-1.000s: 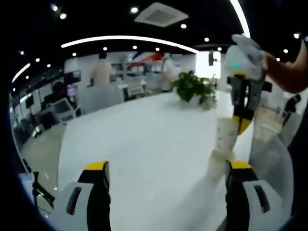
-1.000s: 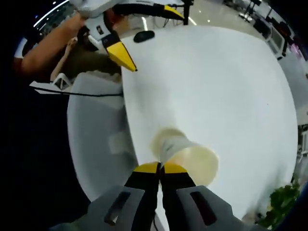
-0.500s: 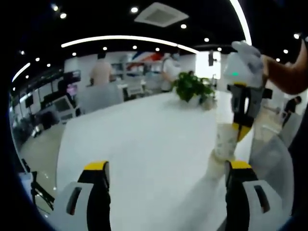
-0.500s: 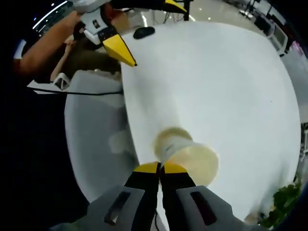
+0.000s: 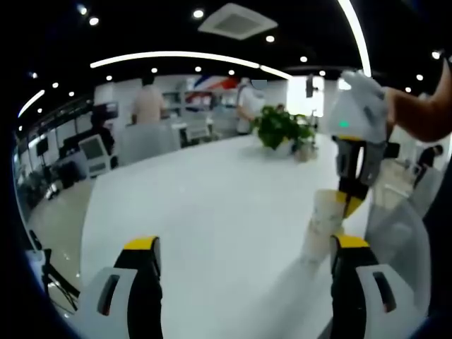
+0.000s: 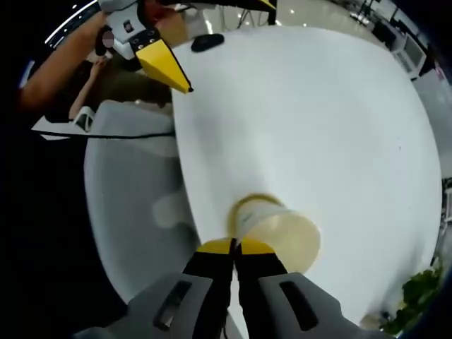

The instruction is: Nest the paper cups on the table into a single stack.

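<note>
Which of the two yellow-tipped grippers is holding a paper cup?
The right gripper: its jaws are shut on the rim of the white paper cup. The left gripper is open and empty.

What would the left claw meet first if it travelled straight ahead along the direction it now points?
Probably nothing close: ahead of the left claw lies bare white table. The cup stack, pinched by the right claw, stands off to one side, near one finger's line. Depth is uncertain.

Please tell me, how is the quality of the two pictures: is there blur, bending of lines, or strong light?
Left gripper view: fisheye bends the ceiling light strip into an arc; the paper cup stack looks soft. Right gripper view: the white table bulges and looks washed out; the cup rim near the right tongs is blurred.
</note>
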The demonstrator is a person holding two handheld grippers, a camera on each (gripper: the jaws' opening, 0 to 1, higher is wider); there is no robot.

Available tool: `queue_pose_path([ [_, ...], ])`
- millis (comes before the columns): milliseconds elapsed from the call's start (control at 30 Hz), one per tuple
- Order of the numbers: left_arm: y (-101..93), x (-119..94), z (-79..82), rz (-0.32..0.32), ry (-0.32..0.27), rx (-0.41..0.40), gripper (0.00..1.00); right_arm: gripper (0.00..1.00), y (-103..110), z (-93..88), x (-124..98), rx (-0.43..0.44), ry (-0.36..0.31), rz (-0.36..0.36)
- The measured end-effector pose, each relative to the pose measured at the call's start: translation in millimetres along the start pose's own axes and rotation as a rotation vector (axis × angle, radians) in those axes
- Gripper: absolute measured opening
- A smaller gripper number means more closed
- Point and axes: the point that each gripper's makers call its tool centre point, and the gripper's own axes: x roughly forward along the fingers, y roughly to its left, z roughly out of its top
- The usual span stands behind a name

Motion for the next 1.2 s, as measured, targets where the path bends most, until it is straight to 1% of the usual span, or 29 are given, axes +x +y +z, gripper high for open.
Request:
queue_pose_path([
  [33, 0.0, 0.0, -0.3, 0.0, 0.0, 0.0, 0.99, 0.0, -0.9, 1.3, 1.2, -0.014, -0.008, -0.01],
  [67, 0.3, 0.0, -0.8, 0.001, 0.001, 0.0, 0.99, 0.0, -1.4, 1.2, 3.3, -0.007, -0.008, -0.018],
  [267, -0.1, -0.7, -1.4, 0.002, 0.0, 0.001, 0.99, 0.0, 1.3, -2.9, 14.6, 0.003, 0.006, -0.016],
  [400, -0.5, -0.8, -4.4, 0.003, 0.007, 0.008, 0.99, 0.0, 1.3, -3.6, 16.7, 0.008, 0.005, -0.021],
  [700, -5.4, -1.3, -4.4, -0.001, 0.006, 0.004, 0.99, 0.0, 3.0, -6.3, 26.5, 0.001, 0.001, -0.025],
  [1000, -9.5, -2.4, -3.4, -0.01, 0.003, -0.001, 0.99, 0.0, 4.7, -4.4, 29.6, 0.01, -0.038, -0.012],
  [1200, -12.4, -1.9, -3.3, -0.014, 0.008, 0.005, 0.99, 0.0, 5.3, -3.1, 28.2, -0.004, -0.058, -0.015],
])
